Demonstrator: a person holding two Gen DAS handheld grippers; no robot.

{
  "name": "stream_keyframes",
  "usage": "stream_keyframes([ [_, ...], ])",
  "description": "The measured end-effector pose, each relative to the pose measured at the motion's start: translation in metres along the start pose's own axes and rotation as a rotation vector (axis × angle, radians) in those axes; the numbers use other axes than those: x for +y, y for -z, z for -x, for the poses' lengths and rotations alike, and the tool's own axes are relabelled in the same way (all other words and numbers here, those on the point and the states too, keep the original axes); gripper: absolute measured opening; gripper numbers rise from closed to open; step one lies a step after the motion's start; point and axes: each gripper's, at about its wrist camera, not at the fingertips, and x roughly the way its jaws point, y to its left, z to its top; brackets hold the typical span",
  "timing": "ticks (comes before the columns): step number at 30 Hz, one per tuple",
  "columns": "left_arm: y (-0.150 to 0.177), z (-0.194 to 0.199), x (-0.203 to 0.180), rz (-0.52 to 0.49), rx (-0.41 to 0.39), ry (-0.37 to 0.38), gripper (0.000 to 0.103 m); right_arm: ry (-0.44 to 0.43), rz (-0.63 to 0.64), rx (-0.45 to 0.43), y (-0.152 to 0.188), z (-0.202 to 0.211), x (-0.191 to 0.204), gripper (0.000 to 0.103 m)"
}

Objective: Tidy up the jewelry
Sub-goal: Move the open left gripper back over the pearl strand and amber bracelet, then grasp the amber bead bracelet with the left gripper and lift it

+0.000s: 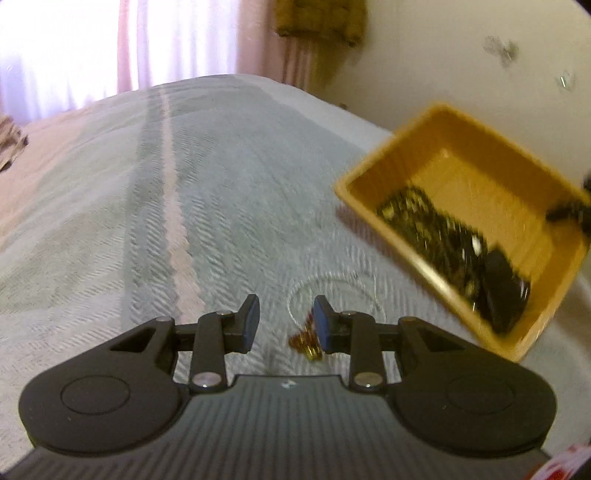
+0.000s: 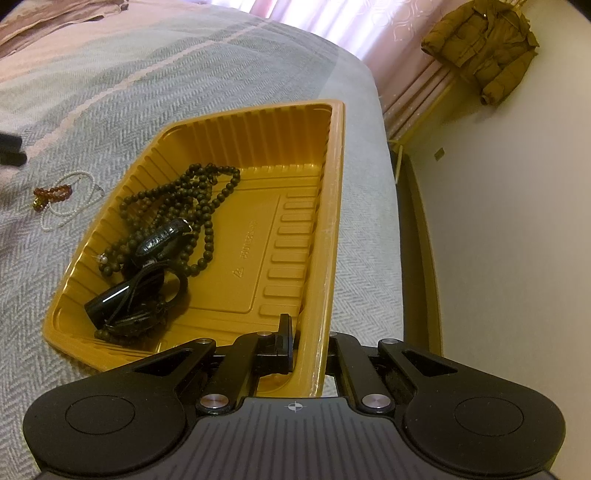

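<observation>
A yellow ribbed plastic tray [image 2: 334, 221] lies on the bed near its edge. A long dark bead necklace [image 2: 207, 206] and black glossy pieces [image 2: 122, 299] rest inside it. My right gripper [image 2: 310, 339] is shut on the tray's near side wall, one finger inside and one outside. Left of the tray, a red bead bracelet [image 2: 51, 194] lies over a white pearl necklace [image 2: 70, 214] on the blanket. In the left wrist view my left gripper [image 1: 286, 306] hovers open just over the red bracelet [image 1: 306, 341], which lies by the right finger, with the pearl necklace [image 1: 332, 291] beyond. The tray [image 1: 347, 184] sits to the right.
The bed is covered by a grey-and-pink herringbone blanket [image 1: 221, 184]. Its edge drops to a pale floor [image 2: 517, 258] right of the tray. A mustard coat [image 2: 484, 48] hangs by the pink curtains [image 1: 92, 44]. Folded pink cloth [image 2: 55, 18] lies at the far left.
</observation>
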Motion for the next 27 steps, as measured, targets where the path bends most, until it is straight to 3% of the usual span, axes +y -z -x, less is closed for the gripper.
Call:
stream_keyframes([
  [3, 0.015, -0.012, -0.025, -0.167, 0.022, -0.027, 0.028, -0.001, 0.0, 0.002, 0.001, -0.001, -0.001, 0.004],
  [5, 0.023, -0.018, -0.034, -0.223, 0.033, -0.024, 0.028, -0.001, -0.001, 0.004, 0.001, -0.002, -0.001, 0.004],
  [13, 0.03, -0.04, -0.04, -0.307, 0.068, -0.072, 0.024, 0.0, -0.003, 0.008, 0.001, -0.005, -0.001, 0.004],
  [14, 0.03, -0.042, -0.039, -0.307, 0.071, -0.065, 0.023, 0.0, -0.002, 0.009, 0.001, -0.006, -0.001, 0.004],
  [16, 0.03, -0.043, -0.037, -0.304, 0.077, -0.063, 0.01, 0.001, -0.003, 0.01, 0.001, -0.006, -0.001, 0.004],
  [27, 0.015, -0.008, -0.003, -0.154, 0.026, -0.033, 0.006, 0.003, 0.001, 0.006, 0.0, -0.005, 0.0, 0.004],
])
